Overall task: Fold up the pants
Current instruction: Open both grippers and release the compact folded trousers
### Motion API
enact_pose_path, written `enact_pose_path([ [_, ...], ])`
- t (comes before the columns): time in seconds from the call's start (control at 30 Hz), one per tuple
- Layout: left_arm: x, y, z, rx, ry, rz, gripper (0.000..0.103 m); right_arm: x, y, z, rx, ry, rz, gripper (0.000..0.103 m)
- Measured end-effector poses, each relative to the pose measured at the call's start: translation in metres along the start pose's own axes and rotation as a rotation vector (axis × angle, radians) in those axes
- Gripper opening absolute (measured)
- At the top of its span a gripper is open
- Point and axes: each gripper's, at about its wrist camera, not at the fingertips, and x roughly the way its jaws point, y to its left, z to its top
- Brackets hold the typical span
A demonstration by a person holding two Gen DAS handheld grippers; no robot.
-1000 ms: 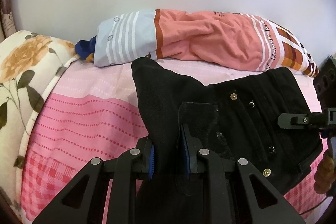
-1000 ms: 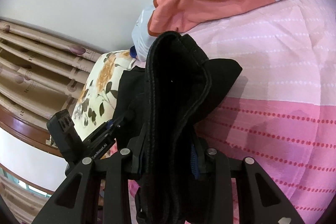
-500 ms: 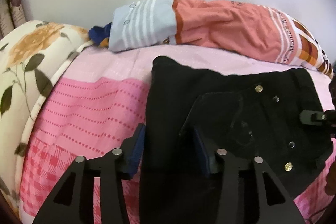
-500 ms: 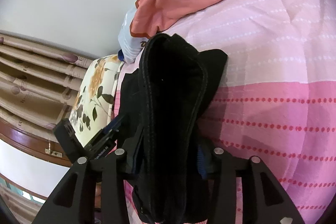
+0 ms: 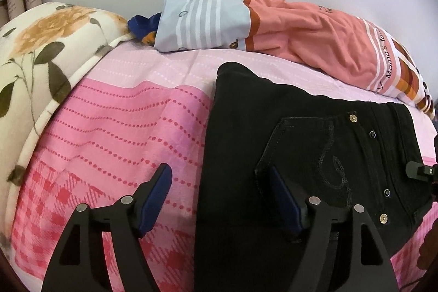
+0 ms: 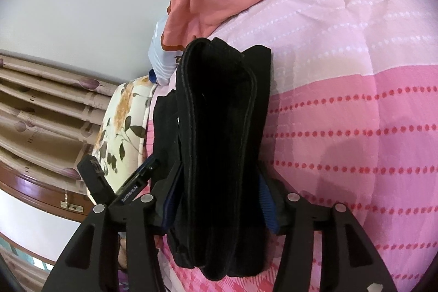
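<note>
The left tongs [image 5: 219, 193] are seen spread wide, and their jaws have just been opening; the left blue pad [image 5: 154, 200] is over the pink bedspread [image 5: 123, 127], and the right pad is over the black pants [image 5: 314, 144], so only the left edge of the folded cloth lies between the jaws and nothing is gripped. The pants are laid folded on the bed, ahead of and to the right of these tongs; a back pocket with rivets is turned upward. In the right wrist view, the right tongs [image 6: 219, 199] are placed around the thick folded edge of the pants [image 6: 219, 141]; these jaws have also just been opening, and whether the pads still press the cloth cannot be told. Beyond the pants a striped coral pillow [image 5: 301, 29] is lying by the wall.
</note>
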Motion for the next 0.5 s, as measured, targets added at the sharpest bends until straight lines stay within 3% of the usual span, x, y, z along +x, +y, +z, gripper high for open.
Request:
enact_pose_path([
  [0.27,-0.024,-0.017,-0.006,0.059,-0.063,0.070,0.074,-0.027,0.048,-0.021,-0.181,-0.140,-0.129,0.051],
  [0.43,-0.046,-0.029,-0.010,0.080,-0.119,0.108,0.074,-0.035,0.084,-0.043,-0.322,-0.211,-0.208,0.066],
  [0.5,-0.055,-0.030,-0.012,0.070,-0.143,0.112,0.074,-0.034,0.094,-0.052,-0.369,-0.223,-0.235,0.068],
])
